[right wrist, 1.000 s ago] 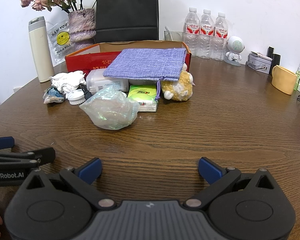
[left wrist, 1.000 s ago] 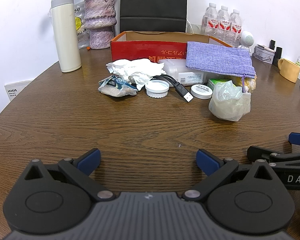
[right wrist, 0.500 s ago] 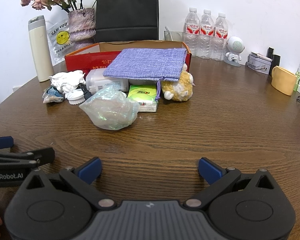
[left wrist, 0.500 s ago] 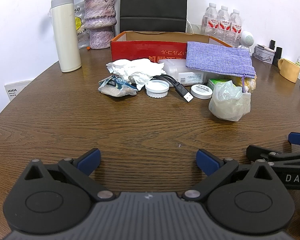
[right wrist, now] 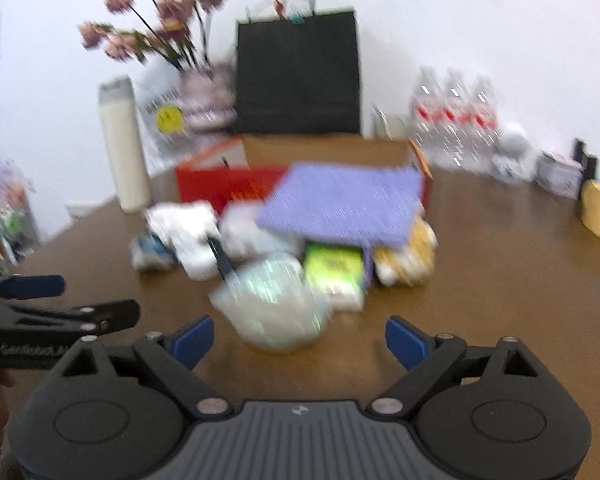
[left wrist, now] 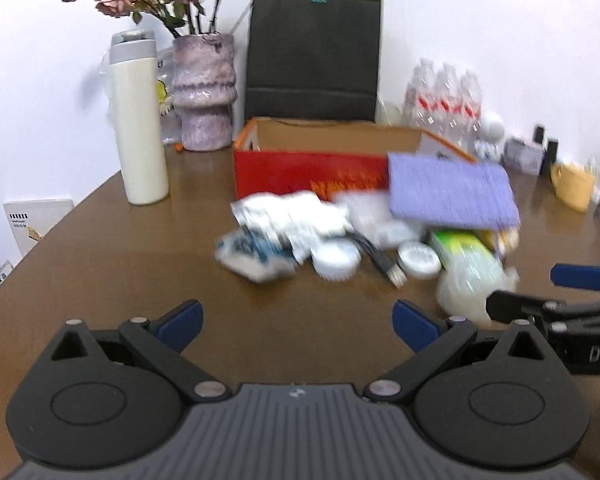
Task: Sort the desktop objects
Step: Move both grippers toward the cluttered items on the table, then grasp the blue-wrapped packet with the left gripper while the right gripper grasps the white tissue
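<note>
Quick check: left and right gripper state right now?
Left gripper: open, holding nothing.
Right gripper: open, jaws closing, nothing held; crumpled plastic bag lies just ahead.

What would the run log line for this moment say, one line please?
stage: approach, nothing picked | left gripper: open, empty | right gripper: closing, empty, crumpled plastic bag just ahead | red box: behind pile

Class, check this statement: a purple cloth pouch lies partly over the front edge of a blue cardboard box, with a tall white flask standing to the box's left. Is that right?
Not quite. The cardboard box is red, not blue, as the left wrist view shows. The rest holds: the purple cloth pouch lies partly over its front edge, and the tall white flask stands to the box's left.
</note>
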The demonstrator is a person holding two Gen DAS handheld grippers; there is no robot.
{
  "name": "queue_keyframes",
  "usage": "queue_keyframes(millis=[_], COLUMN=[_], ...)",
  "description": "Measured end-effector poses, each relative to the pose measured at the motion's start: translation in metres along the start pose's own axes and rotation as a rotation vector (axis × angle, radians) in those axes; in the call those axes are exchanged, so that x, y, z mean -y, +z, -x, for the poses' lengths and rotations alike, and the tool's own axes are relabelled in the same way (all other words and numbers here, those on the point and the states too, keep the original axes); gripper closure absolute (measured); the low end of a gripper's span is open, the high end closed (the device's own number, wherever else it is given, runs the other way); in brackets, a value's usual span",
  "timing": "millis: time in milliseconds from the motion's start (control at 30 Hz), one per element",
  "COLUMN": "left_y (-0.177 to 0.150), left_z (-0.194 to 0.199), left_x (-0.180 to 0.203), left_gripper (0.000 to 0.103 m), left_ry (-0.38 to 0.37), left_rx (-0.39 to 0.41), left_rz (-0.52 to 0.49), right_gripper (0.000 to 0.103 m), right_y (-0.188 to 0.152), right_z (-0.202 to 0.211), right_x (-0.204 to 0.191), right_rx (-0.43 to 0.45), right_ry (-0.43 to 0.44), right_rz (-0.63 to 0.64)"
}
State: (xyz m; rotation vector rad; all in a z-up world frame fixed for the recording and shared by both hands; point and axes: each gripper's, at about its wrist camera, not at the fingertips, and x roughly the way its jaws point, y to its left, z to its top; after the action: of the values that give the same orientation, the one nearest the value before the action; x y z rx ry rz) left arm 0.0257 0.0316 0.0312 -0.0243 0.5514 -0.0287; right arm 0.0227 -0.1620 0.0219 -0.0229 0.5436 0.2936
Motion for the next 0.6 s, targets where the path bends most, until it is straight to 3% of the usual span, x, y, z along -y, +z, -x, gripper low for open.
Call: queue_keyframes(millis=[167,200,300,367,433,467,500,533,600], left_y=[0.025,0.028,0.036,0.039,0.038,0.036,0.034,0.033,0.031], left_z=[-0.026,-0.033,-0.056,-0.074,-0.085,-0.088,-0.088,-0.084,-0.076], left_x=[-0.014,-0.017,-0.028,-0.034,-0.035,-0.035,-0.038,-0.042,-0.051], left_gripper=[0.006,0.013,0.023,0.029,0.056,0.064,0.079,0.086,0.095], left_ry=[0.014,0.014,-0.024,-0.058,-0.033,-0.019,-0.023,-0.037,-0.049], left_rx=[0.017,0.009,-0.041,-0.096,-0.114,-0.121,-0.123,-0.11,-0.09], left_rz=[-0.032,-0.034,0.015,0.071,0.07,0.066,0.075,0.092,0.112], right_gripper=[0.022,0.022,0.022,0.029,0.047,0.049,0.052,0.05,0.046], right_y=[0.019,0.021,0.025,0.025,0.025,0.025,0.025,0.025,0.032], right_z=[-0.027,-0.03,-0.036,-0.038,-0.041,-0.043,-0.043,-0.041,-0.034], right_x=[-0.003,-0.004,-0.007,-0.007,-0.006,-0.006,-0.006,-0.005,-0.007], right_rx=[-0.025,-0.026,-0.029,-0.029,-0.051,-0.064,-0.069,-0.066,-0.038], right_ry=[0.024,0.031,0.039,0.046,0.059,0.073,0.085,0.099,0.143], right_rz=[0.009,0.013,0.04,0.054,0.055,0.053,0.052,0.05,0.048])
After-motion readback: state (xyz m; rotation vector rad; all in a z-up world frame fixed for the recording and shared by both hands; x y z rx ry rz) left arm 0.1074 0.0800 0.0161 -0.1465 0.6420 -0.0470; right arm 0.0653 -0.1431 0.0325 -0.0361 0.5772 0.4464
